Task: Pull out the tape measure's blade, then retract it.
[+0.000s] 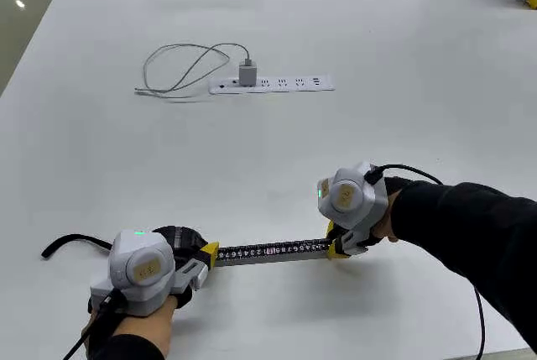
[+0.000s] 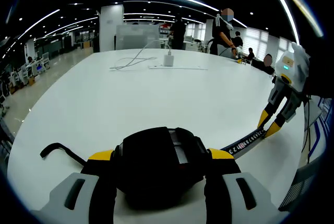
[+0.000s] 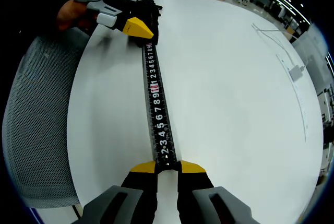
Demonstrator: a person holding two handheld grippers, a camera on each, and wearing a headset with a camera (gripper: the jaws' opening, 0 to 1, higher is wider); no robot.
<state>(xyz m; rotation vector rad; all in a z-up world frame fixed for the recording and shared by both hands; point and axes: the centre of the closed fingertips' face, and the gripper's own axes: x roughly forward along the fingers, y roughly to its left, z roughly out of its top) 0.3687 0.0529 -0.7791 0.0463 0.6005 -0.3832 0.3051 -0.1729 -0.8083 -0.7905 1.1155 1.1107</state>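
A black tape measure case (image 1: 186, 242) lies near the table's front edge, and my left gripper (image 1: 204, 257) is shut on it; in the left gripper view the case (image 2: 159, 162) sits between the yellow-tipped jaws. The blade (image 1: 273, 250) runs out to the right, numbered face up. My right gripper (image 1: 338, 245) is shut on the blade's end, and the right gripper view shows the blade (image 3: 156, 112) leading from its jaws (image 3: 167, 167) to the case (image 3: 147, 15). A black wrist strap (image 1: 71, 244) trails left of the case.
A white power strip (image 1: 273, 84) with a grey charger (image 1: 247, 72) and looped cable (image 1: 180, 70) lies at the table's middle. A grey mesh chair (image 3: 39, 130) stands at the table's near edge. People stand at the far side (image 2: 225, 28).
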